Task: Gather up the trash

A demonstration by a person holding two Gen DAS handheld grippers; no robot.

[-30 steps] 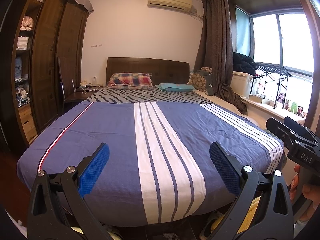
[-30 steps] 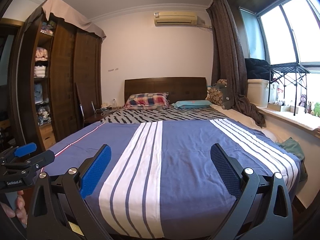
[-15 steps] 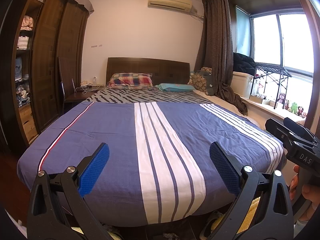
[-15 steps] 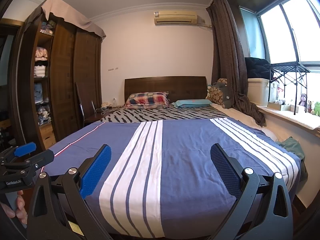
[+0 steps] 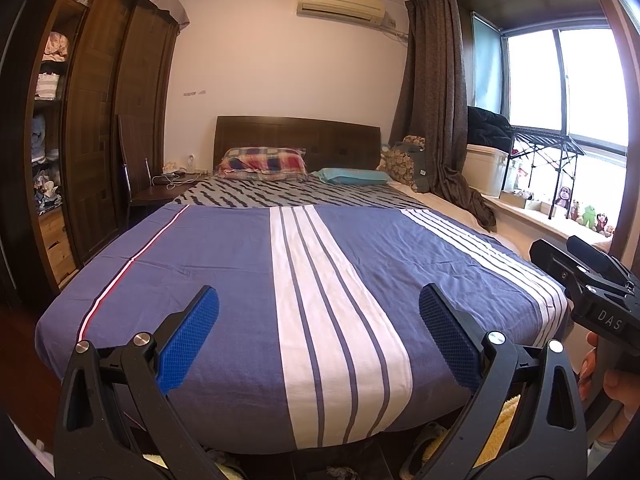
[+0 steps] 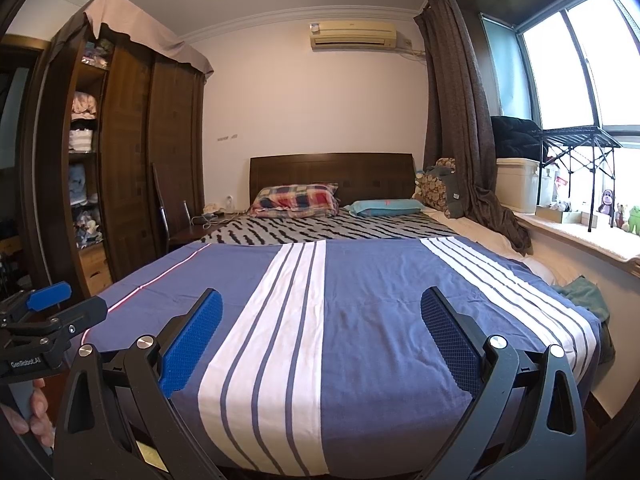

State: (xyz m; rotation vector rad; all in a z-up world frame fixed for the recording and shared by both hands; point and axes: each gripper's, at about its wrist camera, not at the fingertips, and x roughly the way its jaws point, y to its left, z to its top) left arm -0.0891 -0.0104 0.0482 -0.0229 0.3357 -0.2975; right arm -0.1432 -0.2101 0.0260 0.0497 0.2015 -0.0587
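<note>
Two black tongs with blue pads: left tongs [image 5: 318, 336], right tongs [image 6: 320, 336], both spread wide, empty (over blue white-striped bedspread [image 5: 224, 264]). Two pillows at headboard.

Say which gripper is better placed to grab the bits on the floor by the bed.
Probably left: the left gripper, open, has those floor bits in view; the right gripper, open, faces the bedspread.

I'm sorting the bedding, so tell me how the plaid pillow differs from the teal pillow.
The plaid pillow is checked in red, blue and cream; the teal pillow is one plain colour. The plaid pillow looks plumper and sits against the headboard; the teal pillow lies flatter, nearer the curtain. Both rest at the head of the bed, on the zebra-striped sheet.
</note>
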